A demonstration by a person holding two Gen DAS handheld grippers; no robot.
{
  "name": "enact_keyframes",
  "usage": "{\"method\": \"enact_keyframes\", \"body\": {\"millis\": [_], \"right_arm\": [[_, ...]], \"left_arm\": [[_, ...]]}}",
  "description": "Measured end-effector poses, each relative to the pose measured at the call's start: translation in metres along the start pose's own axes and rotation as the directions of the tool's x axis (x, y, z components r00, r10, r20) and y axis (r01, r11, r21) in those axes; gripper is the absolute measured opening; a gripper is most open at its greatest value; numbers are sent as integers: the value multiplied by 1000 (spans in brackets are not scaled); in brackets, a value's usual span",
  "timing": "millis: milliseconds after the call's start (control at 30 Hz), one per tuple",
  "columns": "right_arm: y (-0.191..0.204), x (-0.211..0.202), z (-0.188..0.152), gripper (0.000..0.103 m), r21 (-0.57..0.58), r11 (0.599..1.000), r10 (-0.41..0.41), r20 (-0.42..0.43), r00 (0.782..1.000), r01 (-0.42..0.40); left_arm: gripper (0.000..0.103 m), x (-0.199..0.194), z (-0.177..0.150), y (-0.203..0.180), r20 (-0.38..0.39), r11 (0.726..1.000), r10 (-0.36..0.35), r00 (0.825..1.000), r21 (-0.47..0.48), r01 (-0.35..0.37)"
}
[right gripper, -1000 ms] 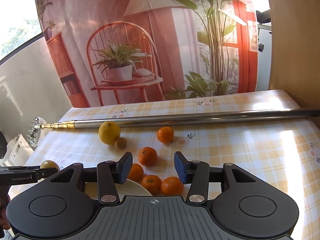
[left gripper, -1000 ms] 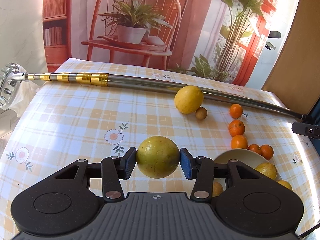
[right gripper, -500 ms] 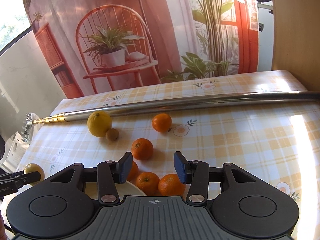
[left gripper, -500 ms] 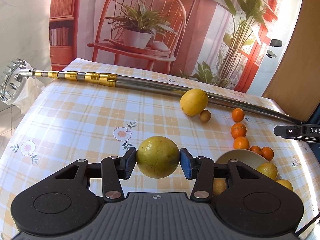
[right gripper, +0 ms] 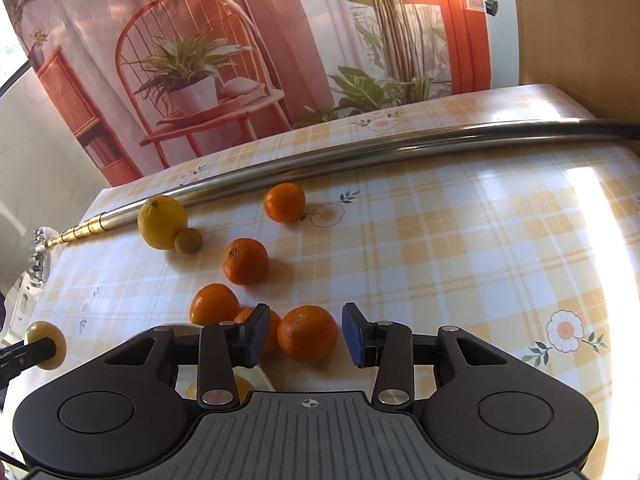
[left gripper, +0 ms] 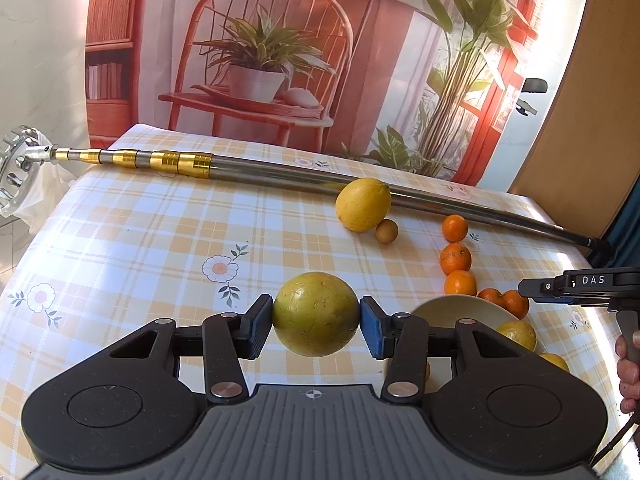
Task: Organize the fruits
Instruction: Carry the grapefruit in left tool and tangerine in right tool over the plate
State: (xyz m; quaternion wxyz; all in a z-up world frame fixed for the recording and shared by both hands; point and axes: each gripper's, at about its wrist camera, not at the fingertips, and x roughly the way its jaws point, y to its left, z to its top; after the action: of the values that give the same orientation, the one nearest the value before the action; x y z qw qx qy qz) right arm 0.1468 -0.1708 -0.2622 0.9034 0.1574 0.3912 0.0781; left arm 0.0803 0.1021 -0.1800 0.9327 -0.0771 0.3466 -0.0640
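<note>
The left gripper (left gripper: pixel 316 326) has its jaws clamped on a yellow-green round fruit (left gripper: pixel 316 314), held above the bench (left gripper: pixel 160 240). The right gripper (right gripper: pixel 305 334) has its jaws wide around a mandarin (right gripper: pixel 307 333) on the bench, with the bowl (left gripper: pixel 460 308) at its 8 o'clock.

A home dining spot: checked tablecloth (left gripper: pixel 160 240), printed backdrop (left gripper: pixel 280 40).

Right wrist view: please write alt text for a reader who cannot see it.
The open right gripper hovers over a mandarin on a checked tablecloth. Four more mandarins, a lemon and a small brown fruit lie beyond, before a long metal pole.
</note>
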Motion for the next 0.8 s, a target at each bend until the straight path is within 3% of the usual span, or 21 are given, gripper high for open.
{"method": "enact_keyframes", "body": {"millis": [233,800], "right_arm": [[-4,8,-2,31,4,1000,15,-20,1000,-15],[-27,14,-6,30,114,987,116,-23,993,-113]], "left_arm": [[50,0,-1,-8,-7,1000,-16,1000,18,17],[50,4,-3,-34,-34,995,-57,998,82,60]]}}
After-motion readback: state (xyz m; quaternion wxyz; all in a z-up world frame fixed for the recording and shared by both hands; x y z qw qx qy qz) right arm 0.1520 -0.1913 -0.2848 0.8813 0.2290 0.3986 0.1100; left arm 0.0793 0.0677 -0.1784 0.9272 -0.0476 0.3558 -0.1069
